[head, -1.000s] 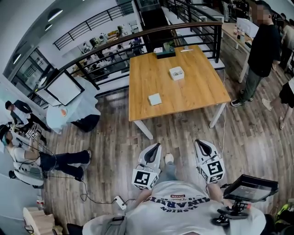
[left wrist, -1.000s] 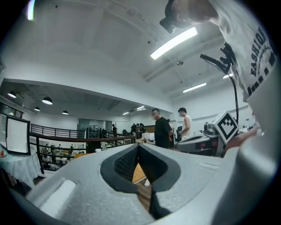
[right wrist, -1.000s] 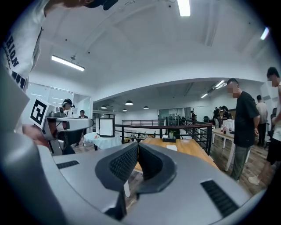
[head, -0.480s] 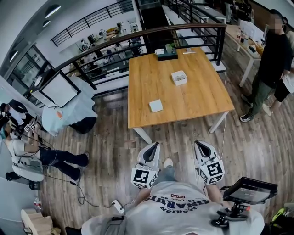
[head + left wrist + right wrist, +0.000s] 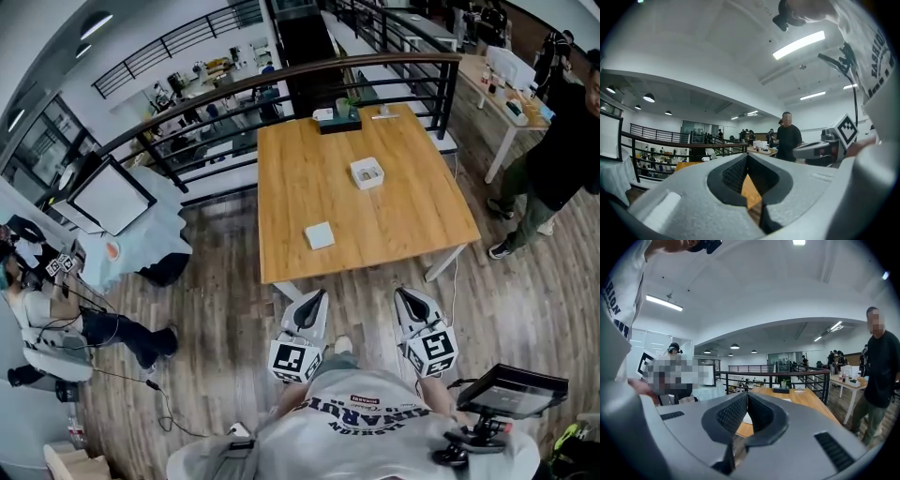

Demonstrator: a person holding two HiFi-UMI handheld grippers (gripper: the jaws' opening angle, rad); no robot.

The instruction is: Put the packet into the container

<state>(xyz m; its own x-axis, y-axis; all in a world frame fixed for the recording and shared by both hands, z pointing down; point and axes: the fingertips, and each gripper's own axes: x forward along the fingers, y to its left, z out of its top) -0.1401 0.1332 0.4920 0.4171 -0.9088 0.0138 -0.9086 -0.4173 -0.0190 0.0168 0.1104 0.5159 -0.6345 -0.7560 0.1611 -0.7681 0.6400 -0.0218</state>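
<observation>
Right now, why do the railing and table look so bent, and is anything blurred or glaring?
Head view: the wide lens bows the railing and skews the table; sharp, evenly lit. Left gripper view: the ceiling strip light glares white, and the near left tongs loom oversized. Right gripper view: black corners frame a round image.

On the table (image 5: 412, 220), the packet (image 5: 320, 235) lies before the container (image 5: 367, 173).

1. A wooden table (image 5: 403, 220) is standing on plank floor (image 5: 216, 281).
2. A white container (image 5: 367, 172) is sitting on it.
3. A white packet (image 5: 319, 235) is lying left of the container, nearer the camera.
4. A dark tray (image 5: 337, 118) is resting beyond the container.
</observation>
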